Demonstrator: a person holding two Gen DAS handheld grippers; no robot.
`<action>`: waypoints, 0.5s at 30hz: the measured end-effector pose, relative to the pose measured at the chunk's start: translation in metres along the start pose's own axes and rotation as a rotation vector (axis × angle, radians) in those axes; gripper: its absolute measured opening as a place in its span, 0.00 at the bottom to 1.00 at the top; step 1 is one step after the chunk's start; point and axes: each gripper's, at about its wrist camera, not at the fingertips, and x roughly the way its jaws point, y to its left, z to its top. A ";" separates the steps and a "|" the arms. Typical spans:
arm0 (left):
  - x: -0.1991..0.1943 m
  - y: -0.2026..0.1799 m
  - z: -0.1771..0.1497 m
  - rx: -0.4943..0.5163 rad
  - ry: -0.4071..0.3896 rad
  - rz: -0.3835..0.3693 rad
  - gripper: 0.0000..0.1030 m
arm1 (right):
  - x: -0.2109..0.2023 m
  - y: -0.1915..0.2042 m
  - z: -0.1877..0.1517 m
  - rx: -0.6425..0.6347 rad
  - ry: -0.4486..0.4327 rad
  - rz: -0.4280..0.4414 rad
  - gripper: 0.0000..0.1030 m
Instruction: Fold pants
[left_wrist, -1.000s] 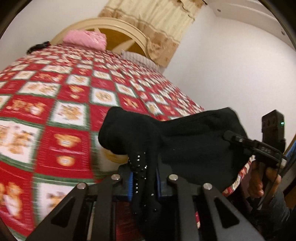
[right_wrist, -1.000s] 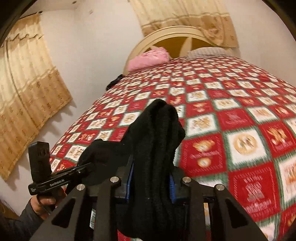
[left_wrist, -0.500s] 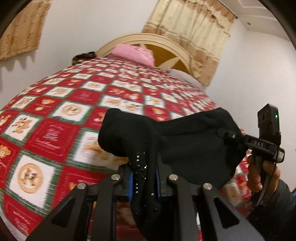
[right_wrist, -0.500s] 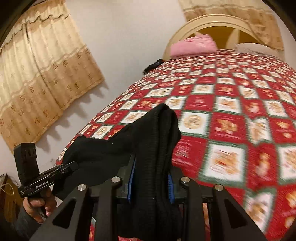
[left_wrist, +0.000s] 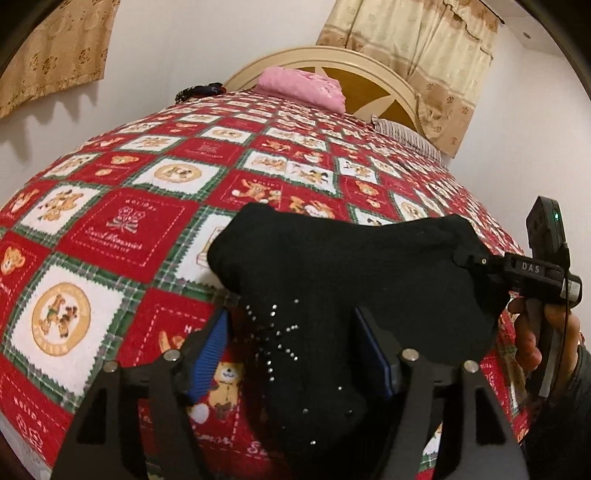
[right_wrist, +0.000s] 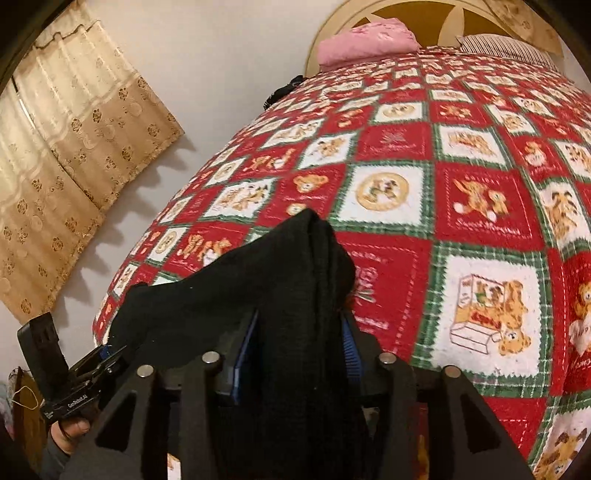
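- While both grippers hang over the near edge of the bed, the black pants (left_wrist: 354, 266) sag in a bundle between them, low in the middle of each wrist view, above the red teddy-bear bedspread (left_wrist: 122, 229).
- Left gripper (left_wrist: 291, 350): its jaws have just been opening and now stand wide. The cloth with its small studs lies between the blue pads (left_wrist: 212, 343), and the left-hand pad is plainly clear of it, so nothing is pinched.
- Right gripper (right_wrist: 299, 339): its jaws have also just been opening, but less. A thick fold fills the gap, and whether the pads still press on it I cannot tell.
- Handling, as I judge it: soft, light knit that droops and bunches, holds no shape, and clings more than it slips. No fragility beyond the studs.
- Best hold, I reckon: a single edge at waistband or hem corners, one gripper at each end, so the cloth spreads flat instead of rolling up.
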 end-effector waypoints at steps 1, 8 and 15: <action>0.000 0.001 -0.001 -0.004 0.000 0.001 0.72 | 0.000 -0.001 0.000 0.004 0.000 0.005 0.46; -0.012 -0.003 -0.006 0.018 -0.006 0.040 0.73 | -0.003 -0.014 -0.002 0.039 -0.003 0.030 0.54; -0.038 -0.007 -0.004 0.050 -0.041 0.134 0.73 | -0.038 -0.021 -0.005 0.054 -0.065 -0.018 0.54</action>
